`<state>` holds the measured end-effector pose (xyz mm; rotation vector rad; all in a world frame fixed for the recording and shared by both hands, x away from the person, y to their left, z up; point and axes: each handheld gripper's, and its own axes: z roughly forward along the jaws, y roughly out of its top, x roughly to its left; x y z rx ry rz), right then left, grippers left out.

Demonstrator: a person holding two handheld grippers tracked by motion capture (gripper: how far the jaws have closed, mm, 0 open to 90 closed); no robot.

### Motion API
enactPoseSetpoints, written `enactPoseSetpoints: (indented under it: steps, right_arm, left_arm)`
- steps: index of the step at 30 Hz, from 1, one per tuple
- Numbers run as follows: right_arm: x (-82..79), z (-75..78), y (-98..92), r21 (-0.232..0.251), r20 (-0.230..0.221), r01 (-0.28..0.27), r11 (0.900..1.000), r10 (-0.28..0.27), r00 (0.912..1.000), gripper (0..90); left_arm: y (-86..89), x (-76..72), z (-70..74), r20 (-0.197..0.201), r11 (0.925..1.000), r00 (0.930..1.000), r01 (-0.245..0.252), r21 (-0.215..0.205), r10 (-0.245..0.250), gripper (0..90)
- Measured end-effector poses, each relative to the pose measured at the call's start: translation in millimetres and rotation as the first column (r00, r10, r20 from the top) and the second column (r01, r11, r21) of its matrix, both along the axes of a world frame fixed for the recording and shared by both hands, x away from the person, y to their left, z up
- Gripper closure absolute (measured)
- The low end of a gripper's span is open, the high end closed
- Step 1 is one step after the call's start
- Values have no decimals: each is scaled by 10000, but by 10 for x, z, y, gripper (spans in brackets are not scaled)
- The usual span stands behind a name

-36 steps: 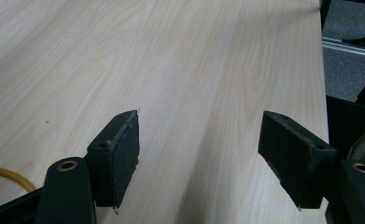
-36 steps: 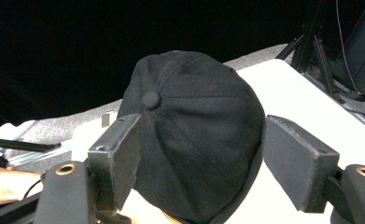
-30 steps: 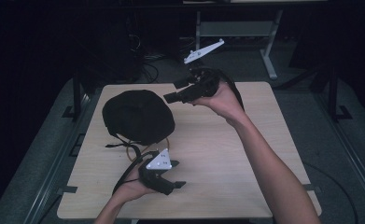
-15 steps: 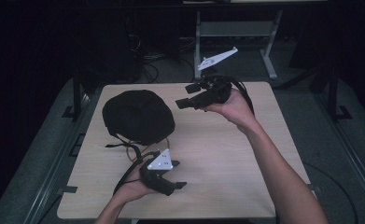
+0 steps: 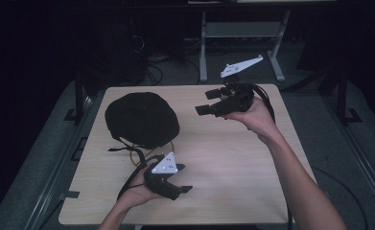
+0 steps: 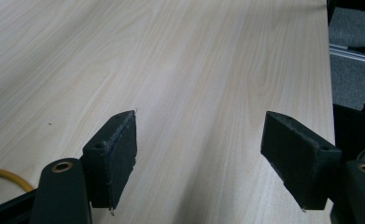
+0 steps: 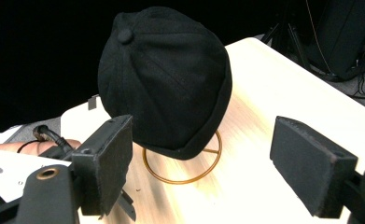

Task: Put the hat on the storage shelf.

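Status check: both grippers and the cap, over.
Right gripper open, jaws just widened, nothing between them, aimed at black cap. Left gripper open, empty. Cap sits on gold wire stand. Path clear.

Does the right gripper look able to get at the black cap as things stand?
Probably yes: the right gripper is open and aimed at the cap on its gold stand, with bare table between them.

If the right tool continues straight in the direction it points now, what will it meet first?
Most likely the black cap, which sits on a gold wire stand directly ahead of the right tool. Its jaws stand wide open with nothing between them. Bare table lies in between; the exact depth is uncertain.
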<state>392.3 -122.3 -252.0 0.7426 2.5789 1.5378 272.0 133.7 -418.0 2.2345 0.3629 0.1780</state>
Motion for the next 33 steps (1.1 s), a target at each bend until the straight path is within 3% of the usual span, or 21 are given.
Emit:
enactPoseSetpoints:
  steps: [33]
  right_arm:
    - [-284,-523,-728,193,-463,846,9962,-837,9954,176]
  left_arm:
    - [0,17,-11,119,9990,9990,-432,82,431,221]
